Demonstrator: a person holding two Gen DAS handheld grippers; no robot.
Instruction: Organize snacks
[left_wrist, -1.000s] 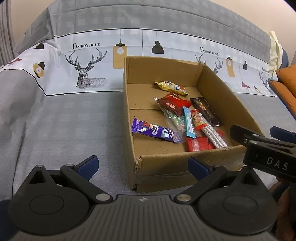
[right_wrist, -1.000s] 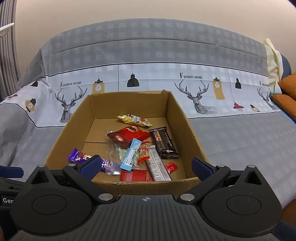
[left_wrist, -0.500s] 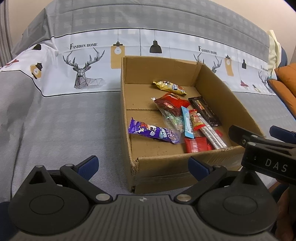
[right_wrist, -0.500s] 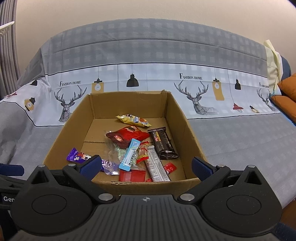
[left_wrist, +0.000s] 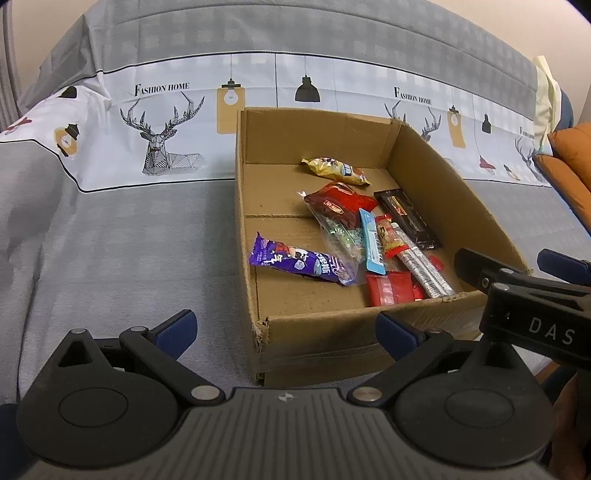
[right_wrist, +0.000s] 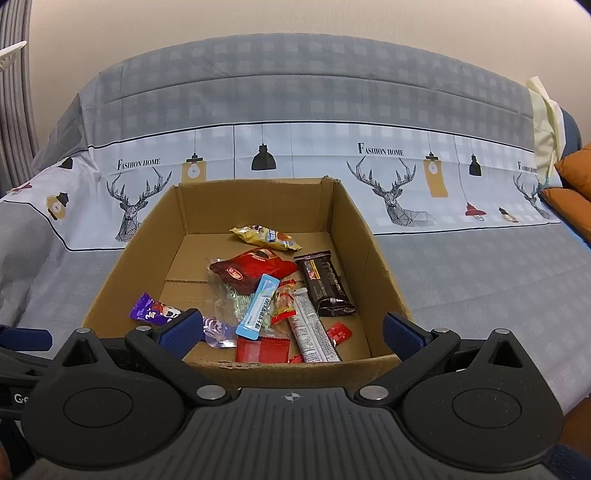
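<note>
An open cardboard box (left_wrist: 314, 325) (right_wrist: 122, 280) sits on a grey sofa cover. Inside lie several snacks: a purple wrapped bar (left_wrist: 299, 264) (right_wrist: 151, 308), a red packet (left_wrist: 340, 201) (right_wrist: 251, 271), a yellow packet (left_wrist: 334, 170) (right_wrist: 266, 238), a dark chocolate bar (left_wrist: 408, 218) (right_wrist: 325, 286), a light blue stick (left_wrist: 373, 242) (right_wrist: 258, 306) and a silver stick (right_wrist: 312, 332). My left gripper (left_wrist: 286, 328) is open and empty, before the box's near left corner. My right gripper (right_wrist: 291, 330) is open and empty at the box's near wall; it also shows in the left wrist view (left_wrist: 517, 280).
The sofa cover (left_wrist: 110, 240) has a white band printed with deer and lamps along the backrest. Orange cushions (left_wrist: 569, 166) (right_wrist: 576, 184) lie at the far right. A curtain (right_wrist: 14, 122) hangs at the far left.
The left wrist view has shifted slightly, so the box sits a little lower and further left in it. The right view is nearly the same. Both grippers stay open.
</note>
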